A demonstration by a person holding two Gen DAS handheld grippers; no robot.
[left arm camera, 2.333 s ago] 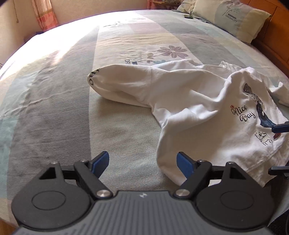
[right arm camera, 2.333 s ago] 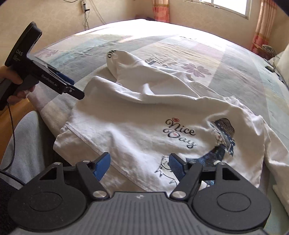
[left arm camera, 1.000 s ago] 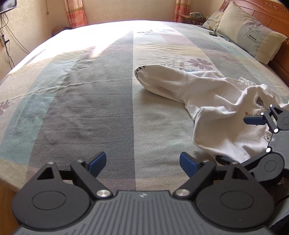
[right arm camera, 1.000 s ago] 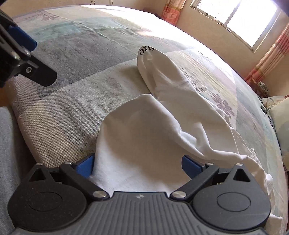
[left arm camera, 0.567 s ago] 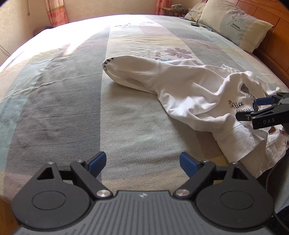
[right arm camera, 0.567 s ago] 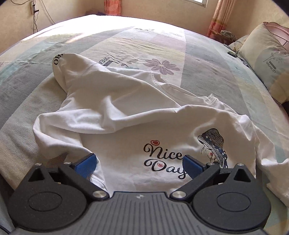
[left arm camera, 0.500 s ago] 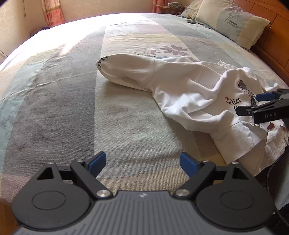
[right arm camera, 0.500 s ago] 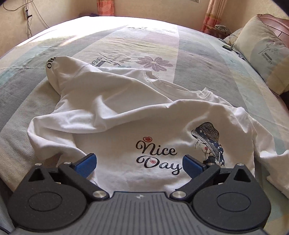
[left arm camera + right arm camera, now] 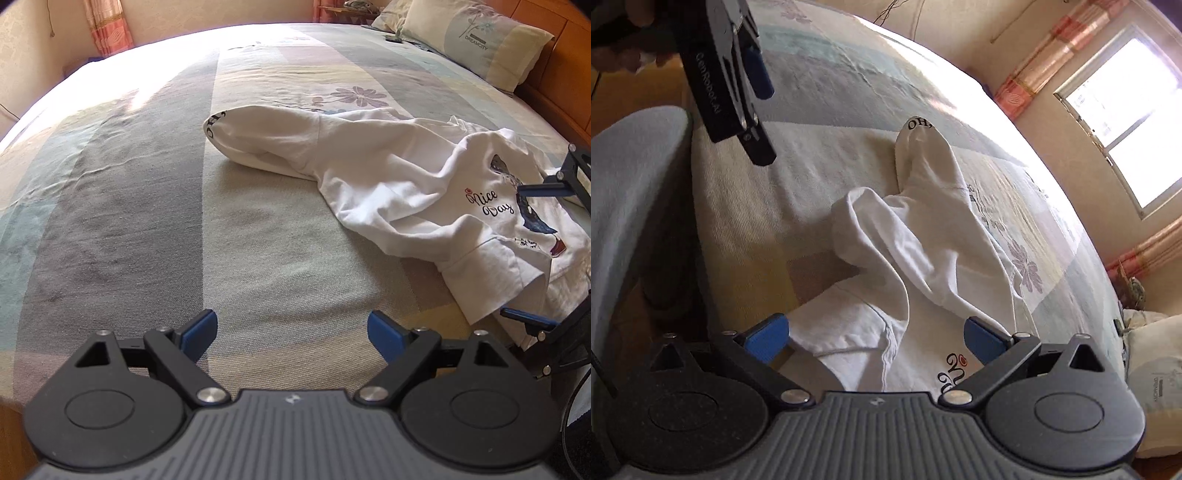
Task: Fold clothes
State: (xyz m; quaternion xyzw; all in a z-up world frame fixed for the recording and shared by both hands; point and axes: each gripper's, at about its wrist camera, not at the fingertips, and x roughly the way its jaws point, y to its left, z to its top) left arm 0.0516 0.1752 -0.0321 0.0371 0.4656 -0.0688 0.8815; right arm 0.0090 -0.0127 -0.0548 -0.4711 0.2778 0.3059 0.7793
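A white T-shirt with a "Nice Day" print lies crumpled on the right half of the bed, one sleeve stretched toward the middle. My left gripper is open over bare bedcover, left of the shirt, with nothing between its fingers. My right gripper is open over the shirt's near hem corner; cloth lies between its blue pads, which do not press on it. In the left wrist view the right gripper sits at the right edge, one finger above the other. The left gripper hangs at upper left in the right wrist view.
The striped, flowered bedcover spreads wide to the left of the shirt. A pillow leans on the wooden headboard at far right. A bright window lies beyond the bed. A person's grey-clad leg is at the near edge.
The right gripper has rolled and shifted to the shirt's near hem corner; the print has slid mostly out of its view. The left gripper has hardly moved and stays open.
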